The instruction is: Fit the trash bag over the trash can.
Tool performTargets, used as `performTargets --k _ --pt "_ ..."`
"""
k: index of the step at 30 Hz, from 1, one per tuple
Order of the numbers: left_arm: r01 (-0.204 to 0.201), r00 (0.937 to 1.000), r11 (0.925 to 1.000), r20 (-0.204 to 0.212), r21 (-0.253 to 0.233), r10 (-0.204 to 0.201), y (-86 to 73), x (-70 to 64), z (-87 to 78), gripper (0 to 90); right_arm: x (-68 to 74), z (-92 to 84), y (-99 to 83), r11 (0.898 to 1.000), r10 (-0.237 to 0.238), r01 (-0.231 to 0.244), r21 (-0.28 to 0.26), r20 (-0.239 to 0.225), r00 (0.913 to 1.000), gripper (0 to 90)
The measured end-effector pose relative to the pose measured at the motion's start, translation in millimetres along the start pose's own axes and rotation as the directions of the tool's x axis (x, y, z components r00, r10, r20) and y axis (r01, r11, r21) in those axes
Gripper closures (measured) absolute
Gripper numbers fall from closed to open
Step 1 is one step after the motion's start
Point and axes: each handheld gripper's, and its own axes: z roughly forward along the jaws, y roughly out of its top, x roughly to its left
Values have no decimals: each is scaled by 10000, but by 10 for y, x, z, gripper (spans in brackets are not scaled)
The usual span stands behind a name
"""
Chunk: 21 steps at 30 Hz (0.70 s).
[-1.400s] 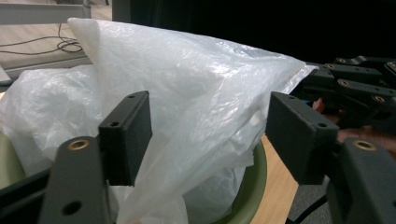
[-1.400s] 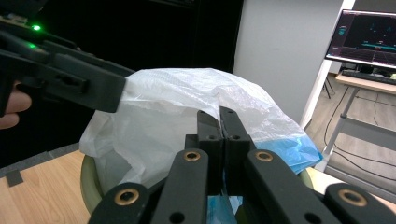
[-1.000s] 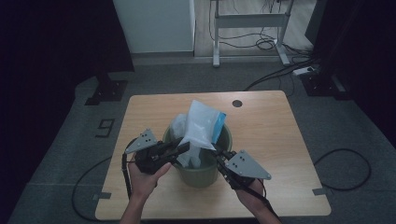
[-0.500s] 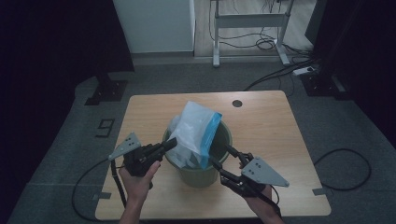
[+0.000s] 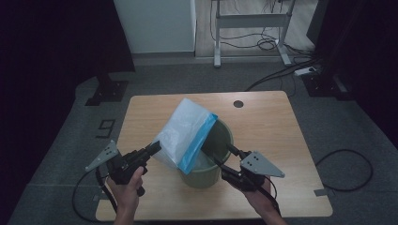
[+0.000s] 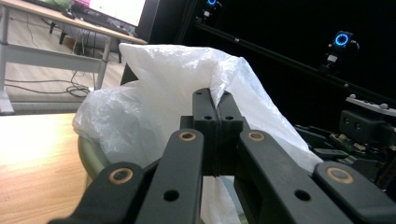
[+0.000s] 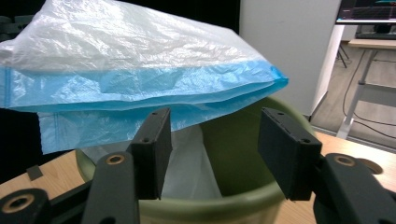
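A green bin (image 5: 202,176) stands in the middle of the wooden table (image 5: 272,126). A white plastic bag (image 5: 182,129) with a blue band rises out of it and leans to the left. My left gripper (image 5: 155,149) is shut on the bag's left edge; in the left gripper view the jaws (image 6: 217,105) pinch the white film (image 6: 154,93) above the bin's rim (image 6: 88,156). My right gripper (image 5: 218,150) is at the bin's right rim, and its jaws have just been opening. In the right gripper view the gripper (image 7: 212,140) stands open over the bin (image 7: 233,154), under the bag's blue band (image 7: 140,84), gripping nothing.
A round cable hole (image 5: 238,103) sits near the table's far edge. Behind the table are a white cabinet (image 5: 155,23), a desk frame (image 5: 251,21) and floor cables (image 5: 277,75). The right gripper's body shows at the right of the left gripper view (image 6: 359,135).
The left gripper moved left and a little down, pulling the bag over to the left. The right gripper let go of the bag, opened and drew back to the bin's right rim.
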Motion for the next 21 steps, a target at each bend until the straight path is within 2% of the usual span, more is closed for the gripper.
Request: performTargets --k 5,13,21 --pt "209 9998 9995 83 -244 -207 -12 30 -89 896 69 119 62 9999 61 -58 149 -201 9998 455" --pt "350 9992 9987 222 -382 -342 9 43 -75 895 133 301 74 9979 100 -74 643 -389 9992 462" --pt "417 9982 9982 438 -441 -398 32 16 -20 895 99 331 77 9966 337 -308 768 -363 9988 464"
